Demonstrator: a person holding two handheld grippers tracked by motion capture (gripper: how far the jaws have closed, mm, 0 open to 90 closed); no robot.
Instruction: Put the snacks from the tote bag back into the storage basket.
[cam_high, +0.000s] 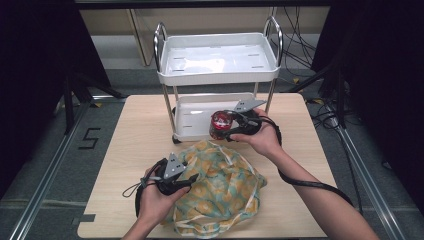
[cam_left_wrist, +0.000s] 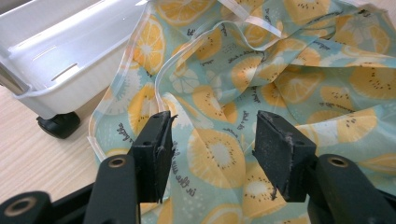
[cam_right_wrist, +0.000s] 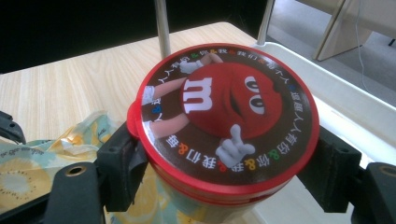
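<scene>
Right tool (cam_right_wrist: 224, 163) grips the red candy tub (cam_right_wrist: 224, 116) just above the fruit-print bag (cam_high: 220, 190); left tool (cam_left_wrist: 212, 144) gapes over the bag.

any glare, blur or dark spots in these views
High view: glare on the cart's top tray, black surroundings at both sides. Left gripper view: the cloth is sharp, evenly lit, and the jaws are a little soft. Right gripper view: the can lid is sharp, the background beyond is soft and dark upper left.

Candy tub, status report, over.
Right hand-held gripper shut on candy tub, above the fruit-print bag. Left hand-held gripper open over the bag. White cart close behind.
</scene>
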